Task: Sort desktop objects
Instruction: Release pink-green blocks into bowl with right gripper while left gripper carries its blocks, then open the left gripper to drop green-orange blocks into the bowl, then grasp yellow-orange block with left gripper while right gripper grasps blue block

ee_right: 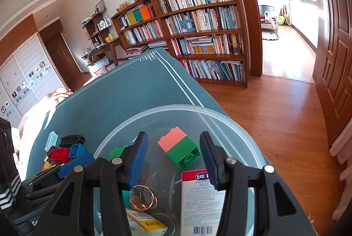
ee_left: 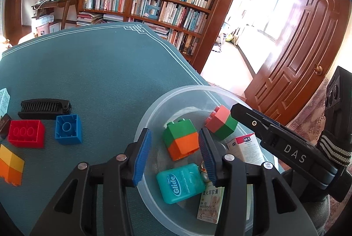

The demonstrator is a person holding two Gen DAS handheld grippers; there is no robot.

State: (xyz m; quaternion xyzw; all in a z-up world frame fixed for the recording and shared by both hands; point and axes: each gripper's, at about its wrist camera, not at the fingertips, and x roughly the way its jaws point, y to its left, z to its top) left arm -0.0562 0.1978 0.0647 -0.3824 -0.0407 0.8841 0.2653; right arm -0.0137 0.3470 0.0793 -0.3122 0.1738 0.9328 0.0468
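Note:
A clear plastic bowl [ee_left: 191, 86] stands near the right edge of the green table mat [ee_left: 99, 64]. In the bowl lie a green-and-orange brick [ee_left: 181, 141], a pink-and-green brick [ee_left: 221, 125], a teal floss box [ee_left: 180, 183] and a white-and-red carton [ee_left: 246, 148]. My left gripper [ee_left: 175, 134] hangs open over the bowl, its blue pads either side of the green-and-orange brick without pressing it. My right gripper [ee_right: 173, 137] is open too, above the pink-and-green brick [ee_right: 179, 150], which rests on the bowl's floor [ee_right: 167, 181].
On the mat to the left lie a red brick [ee_left: 26, 133], a blue brick [ee_left: 68, 129], a black comb [ee_left: 44, 108] and a yellow-and-orange brick [ee_left: 11, 164]. A gold ring [ee_right: 143, 197] and a yellow box [ee_right: 145, 222] are in the bowl. Beyond the table edge the wooden floor [ee_right: 275, 115] drops away.

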